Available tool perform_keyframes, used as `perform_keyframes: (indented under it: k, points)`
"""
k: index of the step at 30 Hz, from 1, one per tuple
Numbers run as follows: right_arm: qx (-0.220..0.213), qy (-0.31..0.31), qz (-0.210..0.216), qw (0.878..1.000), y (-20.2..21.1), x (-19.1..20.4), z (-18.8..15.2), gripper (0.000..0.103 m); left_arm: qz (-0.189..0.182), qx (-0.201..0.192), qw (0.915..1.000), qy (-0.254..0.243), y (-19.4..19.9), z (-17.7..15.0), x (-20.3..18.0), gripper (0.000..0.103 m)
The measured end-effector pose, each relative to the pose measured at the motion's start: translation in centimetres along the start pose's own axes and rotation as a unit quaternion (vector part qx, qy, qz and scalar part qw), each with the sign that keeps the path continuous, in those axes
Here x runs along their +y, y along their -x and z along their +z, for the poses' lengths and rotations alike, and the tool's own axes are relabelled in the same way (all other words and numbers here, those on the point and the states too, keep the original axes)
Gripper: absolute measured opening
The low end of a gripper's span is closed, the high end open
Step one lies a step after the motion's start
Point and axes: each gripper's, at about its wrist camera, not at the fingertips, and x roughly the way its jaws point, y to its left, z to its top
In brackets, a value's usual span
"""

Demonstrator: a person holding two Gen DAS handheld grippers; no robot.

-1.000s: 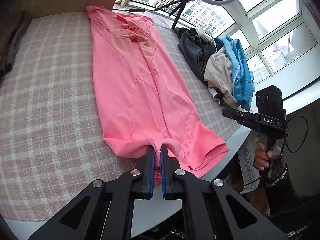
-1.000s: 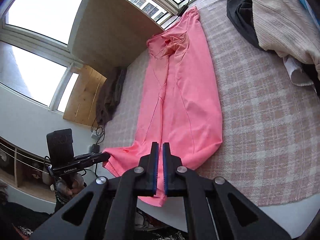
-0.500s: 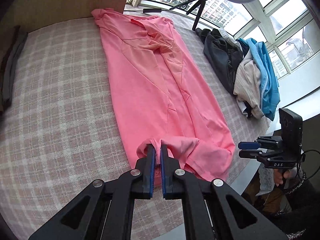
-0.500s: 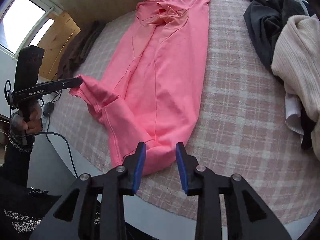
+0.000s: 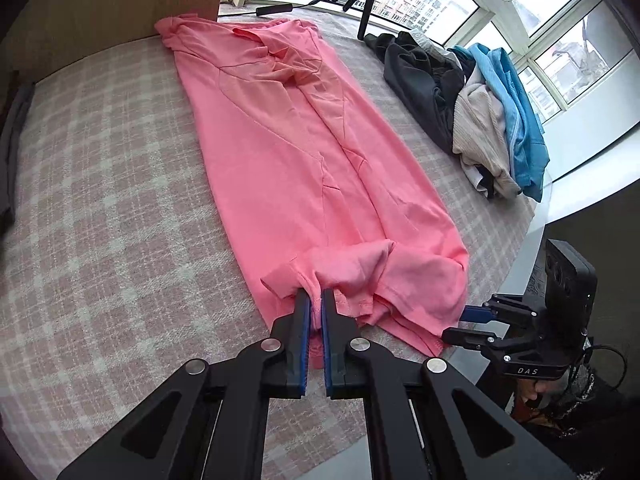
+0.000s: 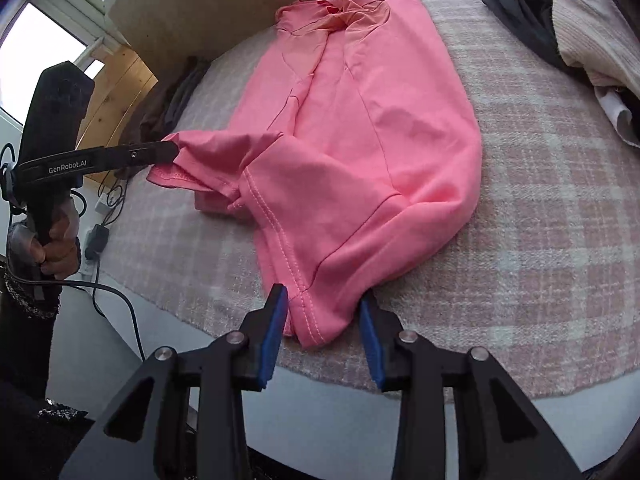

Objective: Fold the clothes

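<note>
A pink T-shirt [image 5: 300, 152] lies lengthwise on the checked tablecloth [image 5: 100, 220], its collar at the far end. My left gripper [image 5: 315, 300] is shut on the bunched near hem, which is lifted and drawn a little over the shirt's body. The right wrist view shows the same left gripper [image 6: 172, 148] holding that hem up at the left. My right gripper [image 6: 322, 300] stands open at the table's front edge. The shirt's [image 6: 360, 140] near right hem corner lies loose between its blue pads [image 6: 274, 320]. The right gripper [image 5: 456, 325] also shows at the lower right of the left wrist view.
A pile of dark, beige and blue clothes [image 5: 472, 120] sits at the table's right side by the windows. A tripod [image 5: 362, 12] stands at the far end. A dark garment [image 5: 8, 160] lies at the far left. A person's hand [image 6: 56, 248] holds the left gripper's handle.
My right gripper let go of the hem, opened, and dropped to the hem's right corner. My left gripper carried its bunch of hem inward over the shirt.
</note>
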Motion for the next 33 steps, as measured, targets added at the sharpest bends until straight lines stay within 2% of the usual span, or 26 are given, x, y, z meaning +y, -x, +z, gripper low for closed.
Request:
perform_keyframes:
  k: [1,4,7,10,13,18,22,26,27,28,29,30,31,32,33]
  points:
    - [0.003,0.001,0.006,1.000,-0.2,0.1,0.0,0.004,-0.005,0.000,1.0000,0.001,0.1,-0.2,0.0,0.004]
    - [0.018,-0.045,0.047,0.998,0.0,-1.2,0.3,0.003,-0.013,-0.001,0.9999,-0.002,0.9,-1.1,-0.3,0.004]
    - [0.009,-0.058,0.078,0.995,3.1,-1.6,0.9,0.003,-0.026,-0.005,0.9997,-0.001,2.8,-2.6,-0.8,0.004]
    - [-0.002,-0.039,0.092,0.995,7.2,-1.3,1.7,0.003,-0.031,-0.012,0.9994,-0.001,4.7,-4.2,-1.7,0.004]
    - [-0.005,-0.014,0.076,0.997,9.5,-1.3,2.6,0.003,-0.041,0.001,0.9991,-0.006,4.5,-6.1,-3.0,0.004]
    - [0.016,-0.048,0.097,0.994,7.5,-3.6,2.6,0.003,-0.048,0.035,0.9980,0.024,1.2,-7.7,-2.9,0.004]
    - [0.020,-0.069,0.143,0.987,6.6,-4.4,3.8,0.003,-0.037,0.015,0.9988,0.028,2.2,-5.7,-2.3,0.004]
    - [0.005,-0.063,0.156,0.986,7.0,-5.3,8.7,0.003,-0.009,-0.025,0.9995,0.019,3.6,-0.5,-0.8,0.004]
    - [0.002,-0.058,0.144,0.988,6.5,-5.7,10.7,0.003,-0.006,-0.036,0.9992,0.016,3.6,1.1,-0.3,0.008]
    - [-0.001,-0.054,0.133,0.990,6.0,-6.1,12.7,0.003,0.005,-0.037,0.9992,0.016,2.8,3.0,0.6,0.014]
    - [-0.003,-0.049,0.120,0.992,5.5,-6.6,14.7,0.004,0.034,-0.022,0.9986,0.033,1.8,4.4,1.8,0.041]
    - [0.027,-0.048,0.082,0.995,4.3,-7.1,16.5,0.016,0.064,-0.007,0.9966,0.051,0.7,5.9,2.9,0.048]
    - [0.056,-0.048,0.045,0.996,3.0,-7.6,18.2,0.037,0.071,0.006,0.9951,0.069,0.1,6.8,3.9,0.048]
    - [0.084,-0.049,0.019,0.995,2.2,-8.2,19.2,0.044,0.064,0.003,0.9953,0.073,0.1,7.0,4.6,0.048]
    - [0.078,-0.035,0.017,0.996,2.4,-8.3,19.4,0.046,0.068,-0.007,0.9947,0.077,0.5,6.7,5.1,0.049]
